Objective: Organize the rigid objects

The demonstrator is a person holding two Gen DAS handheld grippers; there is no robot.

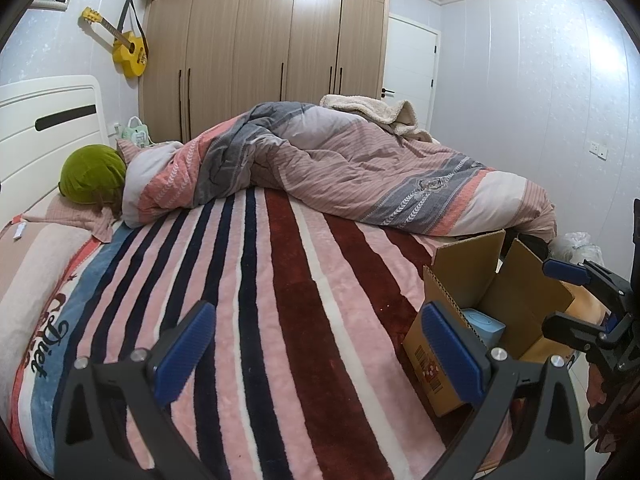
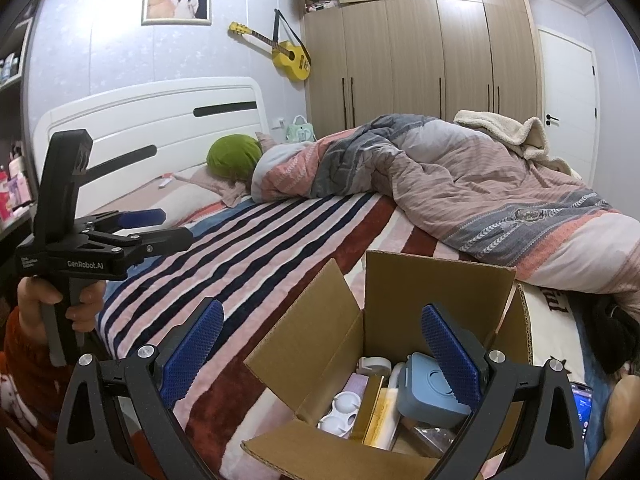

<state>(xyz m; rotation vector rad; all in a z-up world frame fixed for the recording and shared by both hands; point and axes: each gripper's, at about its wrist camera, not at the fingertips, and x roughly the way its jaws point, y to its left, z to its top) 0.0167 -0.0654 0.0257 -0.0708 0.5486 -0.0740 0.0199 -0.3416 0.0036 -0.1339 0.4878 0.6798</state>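
Cardboard box (image 2: 400,312) is seen at the lower centre of the right wrist view, its flaps folded outward, resting on the striped blanket (image 2: 280,248) that covers the bed. Inside it, a pale blue case (image 2: 424,392) lies at the right, a white tray with round wells (image 2: 340,412) at the left, and a yellow packet (image 2: 380,416) between them; other contents are too jumbled to be told apart. The right gripper (image 2: 320,356) is held above the box with its blue pads spread wide and nothing between them, the right pad overlapping the blue case in the picture; whether it touches cannot be told. The left gripper (image 2: 160,224) is seen at the left of that frame, gripped by a hand (image 2: 48,300), well apart from the box.

In the left wrist view, the left gripper (image 1: 320,356) is likewise released, its pads wide over the blanket, grasping nothing. The box (image 1: 480,280) is seen at the lower right, with the blue case (image 1: 482,328) showing inside. A rumpled quilt (image 1: 340,172) lies across the far side of the bed, and a green cushion (image 1: 92,174) sits at the left by the headboard (image 1: 48,120).
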